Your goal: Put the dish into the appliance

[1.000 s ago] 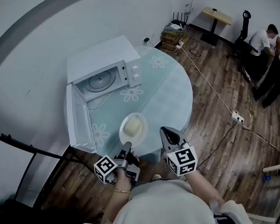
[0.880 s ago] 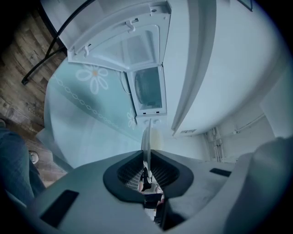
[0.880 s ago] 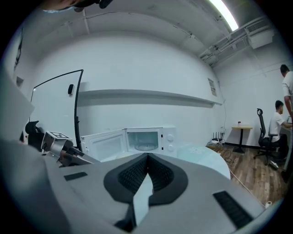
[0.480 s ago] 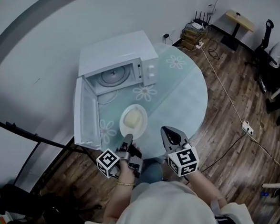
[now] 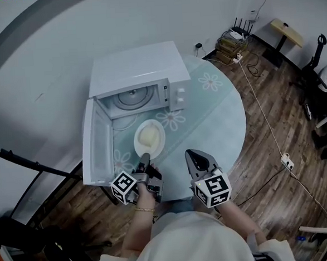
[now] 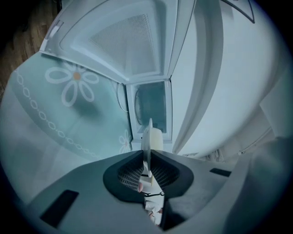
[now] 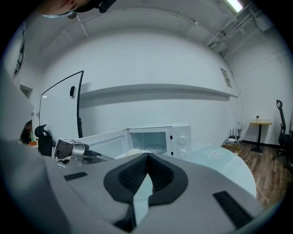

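Note:
A white dish with a pale yellow block of food on it hangs just in front of the open microwave. My left gripper is shut on the dish's near rim. In the left gripper view the dish shows edge-on between the pads, with the microwave's cavity straight ahead. My right gripper is shut with nothing in it, over the table's near edge to the right of the dish. In the right gripper view the microwave stands ahead, its glass turntable visible inside.
The microwave door swings out to the left, close beside the dish. The round glass table has flower prints. Cables and a power strip lie on the wood floor to the right. The wall is behind the microwave.
The left gripper has carried the dish forward, from the table's near part up to the microwave's opening. The right gripper has kept its place beside it.

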`<state>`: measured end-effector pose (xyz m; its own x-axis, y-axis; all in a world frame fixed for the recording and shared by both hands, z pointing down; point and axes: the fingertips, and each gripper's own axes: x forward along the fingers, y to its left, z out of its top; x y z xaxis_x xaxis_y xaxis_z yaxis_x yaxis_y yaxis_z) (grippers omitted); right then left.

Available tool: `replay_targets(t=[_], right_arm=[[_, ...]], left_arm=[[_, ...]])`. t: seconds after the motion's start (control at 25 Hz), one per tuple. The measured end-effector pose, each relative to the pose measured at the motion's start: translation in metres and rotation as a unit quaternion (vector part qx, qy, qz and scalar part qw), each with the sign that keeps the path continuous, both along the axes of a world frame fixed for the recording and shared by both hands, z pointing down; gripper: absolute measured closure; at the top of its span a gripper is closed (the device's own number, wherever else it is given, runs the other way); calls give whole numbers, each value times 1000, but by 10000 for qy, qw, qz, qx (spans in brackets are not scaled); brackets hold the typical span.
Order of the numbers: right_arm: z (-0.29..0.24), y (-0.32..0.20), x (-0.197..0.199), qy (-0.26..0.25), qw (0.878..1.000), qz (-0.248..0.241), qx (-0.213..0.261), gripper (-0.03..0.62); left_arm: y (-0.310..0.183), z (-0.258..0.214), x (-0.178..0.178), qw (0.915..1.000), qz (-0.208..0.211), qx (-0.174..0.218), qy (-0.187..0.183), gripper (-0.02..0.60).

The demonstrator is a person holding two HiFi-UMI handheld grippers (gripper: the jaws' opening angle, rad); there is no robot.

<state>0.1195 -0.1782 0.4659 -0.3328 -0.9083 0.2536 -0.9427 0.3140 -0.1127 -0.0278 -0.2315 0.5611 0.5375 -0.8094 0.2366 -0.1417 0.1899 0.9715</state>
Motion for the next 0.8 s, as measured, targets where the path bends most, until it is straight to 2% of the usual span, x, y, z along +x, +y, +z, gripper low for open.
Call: replay_targets(t=[0.36, 0.8], right_arm=[[5, -60, -2, -21, 9992, -373, -139, 588], [26, -114, -7, -18, 9968, -693, -408, 588]], left_arm=[[-69, 15, -11, 9986, -506, -22, -117, 535], [-135, 40, -18, 9966, -803, -145, -129, 535]])
